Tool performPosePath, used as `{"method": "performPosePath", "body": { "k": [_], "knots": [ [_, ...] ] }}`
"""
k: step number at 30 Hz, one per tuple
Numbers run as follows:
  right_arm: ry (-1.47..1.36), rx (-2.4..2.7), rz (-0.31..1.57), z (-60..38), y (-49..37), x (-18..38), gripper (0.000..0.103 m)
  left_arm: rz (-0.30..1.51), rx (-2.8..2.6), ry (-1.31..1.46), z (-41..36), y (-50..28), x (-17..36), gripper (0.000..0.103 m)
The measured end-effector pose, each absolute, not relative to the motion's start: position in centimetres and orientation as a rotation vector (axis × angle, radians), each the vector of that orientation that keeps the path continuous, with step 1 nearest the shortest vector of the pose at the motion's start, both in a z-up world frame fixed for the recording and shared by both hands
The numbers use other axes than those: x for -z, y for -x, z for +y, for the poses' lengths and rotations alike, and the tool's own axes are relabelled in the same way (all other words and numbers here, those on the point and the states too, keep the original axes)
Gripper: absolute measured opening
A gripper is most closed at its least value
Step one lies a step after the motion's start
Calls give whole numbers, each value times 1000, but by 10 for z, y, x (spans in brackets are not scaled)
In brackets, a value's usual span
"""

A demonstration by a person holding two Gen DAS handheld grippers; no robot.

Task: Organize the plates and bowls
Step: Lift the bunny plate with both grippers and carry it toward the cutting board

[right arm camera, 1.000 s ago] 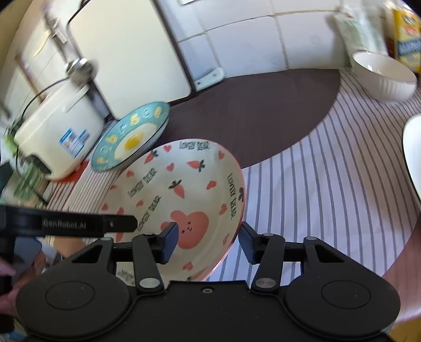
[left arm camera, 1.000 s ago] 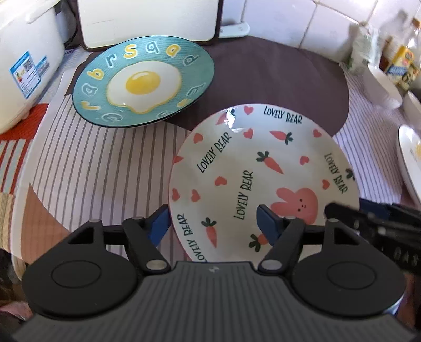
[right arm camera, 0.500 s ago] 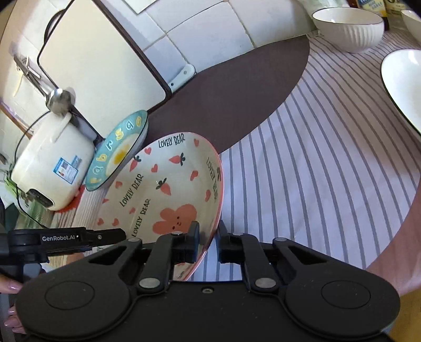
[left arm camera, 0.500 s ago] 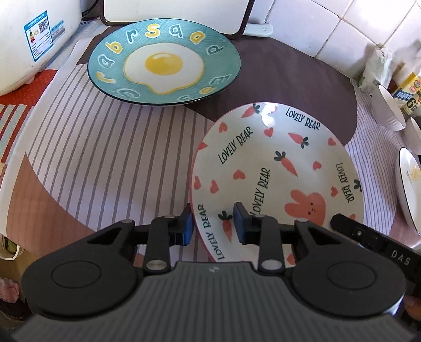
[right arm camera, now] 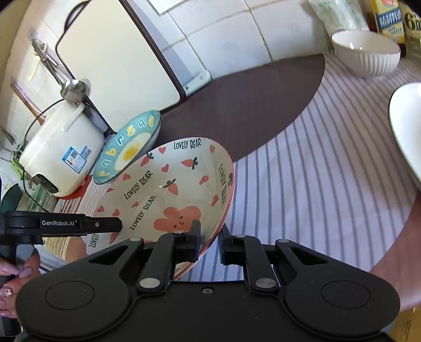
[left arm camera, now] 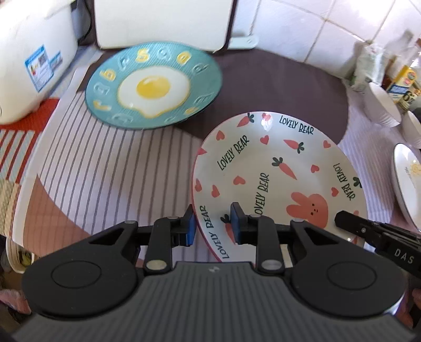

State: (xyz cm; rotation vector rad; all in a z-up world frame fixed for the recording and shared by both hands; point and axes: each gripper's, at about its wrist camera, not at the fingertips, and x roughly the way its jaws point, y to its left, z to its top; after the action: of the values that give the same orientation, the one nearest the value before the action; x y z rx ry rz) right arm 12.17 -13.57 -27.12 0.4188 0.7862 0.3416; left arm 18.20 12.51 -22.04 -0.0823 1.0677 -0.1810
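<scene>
A white "Lovely Bear" plate point(left arm camera: 276, 168) with carrots, hearts and a pink bunny is held above the striped tablecloth. My left gripper point(left arm camera: 213, 223) is shut on its near left rim. My right gripper point(right arm camera: 209, 240) is shut on its right rim, and the plate point(right arm camera: 168, 189) tilts up to the right in that view. A teal fried-egg plate point(left arm camera: 154, 84) lies behind it near the back wall, also in the right wrist view point(right arm camera: 129, 150). A white ribbed bowl point(right arm camera: 365, 52) and a white plate point(right arm camera: 405, 131) are at the right.
A white rice cooker point(left arm camera: 29, 58) stands at the back left, a white board point(left arm camera: 163, 23) leans on the tiled wall. Bottles and packets point(left arm camera: 405, 81) crowd the back right by the bowls point(left arm camera: 381, 105). The table edge point(right arm camera: 405, 236) curves at the right.
Both grippers closed on the plate's rim about half a second ago. Since then the plate has stayed gripped and both views shifted slightly, with the plate lifted and tilted.
</scene>
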Motion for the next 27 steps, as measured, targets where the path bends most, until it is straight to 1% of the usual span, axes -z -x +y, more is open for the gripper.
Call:
{"method": "performPosePath", "body": {
  "k": [10,21,27],
  "knots": [
    [-447,-317,704,-177,-123,246,18,1003,268,43,85,-204,192,25],
    [-411,-246,640,-204,-171,238,19,964,333,74,50,-271,199,25],
    [-395,-233,650,-215,-199,236,20,921,319,37,34,-293,207,25]
  ]
}}
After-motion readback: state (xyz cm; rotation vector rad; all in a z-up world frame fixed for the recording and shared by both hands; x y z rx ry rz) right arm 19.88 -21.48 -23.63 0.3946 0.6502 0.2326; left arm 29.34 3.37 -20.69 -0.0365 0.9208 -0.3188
